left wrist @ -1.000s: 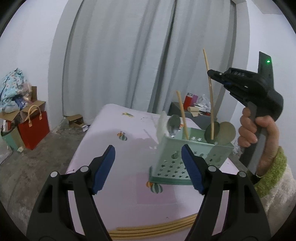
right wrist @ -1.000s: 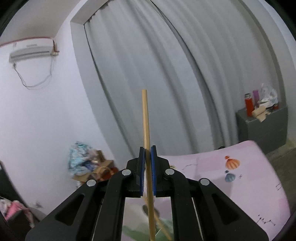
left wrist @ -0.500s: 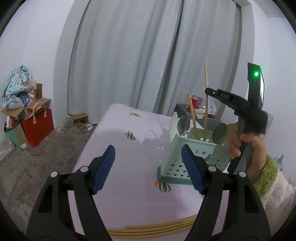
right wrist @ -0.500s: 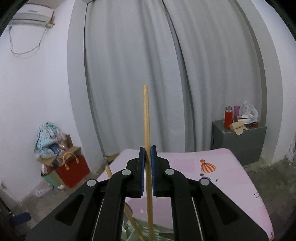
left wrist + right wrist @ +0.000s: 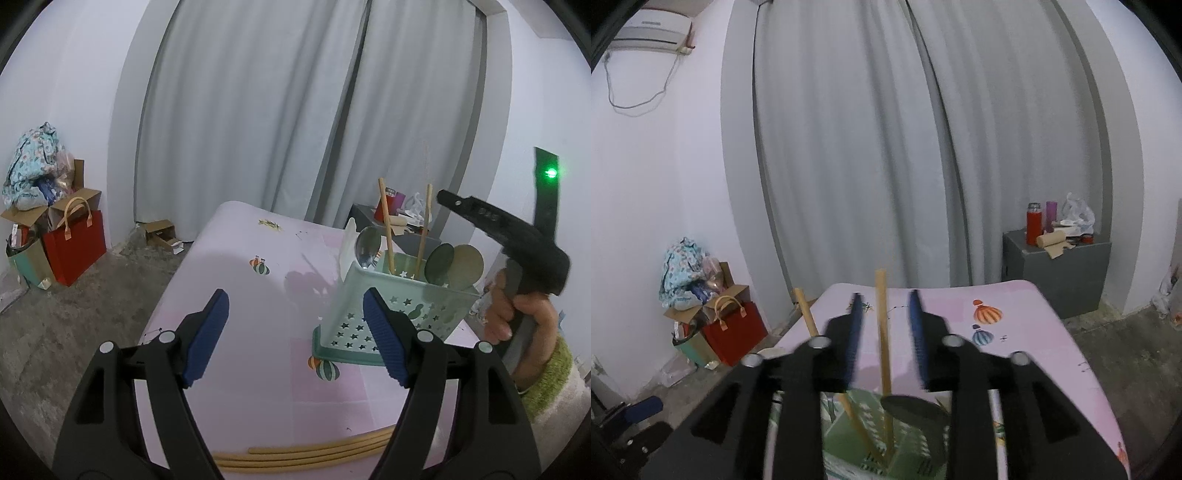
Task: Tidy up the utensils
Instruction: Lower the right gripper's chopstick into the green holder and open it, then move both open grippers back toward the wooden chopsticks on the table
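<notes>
A mint green star-punched utensil holder [image 5: 388, 314] stands on the pink table [image 5: 258, 295], holding two wooden chopsticks [image 5: 423, 229], a metal spoon [image 5: 367, 245] and two round-headed utensils [image 5: 456, 264]. My right gripper [image 5: 884, 332] is open above the holder [image 5: 864, 439]; a chopstick [image 5: 884, 339] stands free between its jaws, its lower end in the holder. The right gripper also shows in the left wrist view [image 5: 498, 229], right of the holder. My left gripper [image 5: 295, 336] is open and empty, low in front of the holder. Several chopsticks [image 5: 314, 454] lie at the table's near edge.
Grey curtains hang behind the table. A grey cabinet [image 5: 1060, 273] with a red bottle [image 5: 1032, 223] stands at the back right. A red bag [image 5: 74, 247] and boxes sit on the concrete floor at the left. The table's far edge is rounded.
My right gripper lowered the chopstick into the holder, then opened and let it go. The left gripper stayed open and shifted slightly.
</notes>
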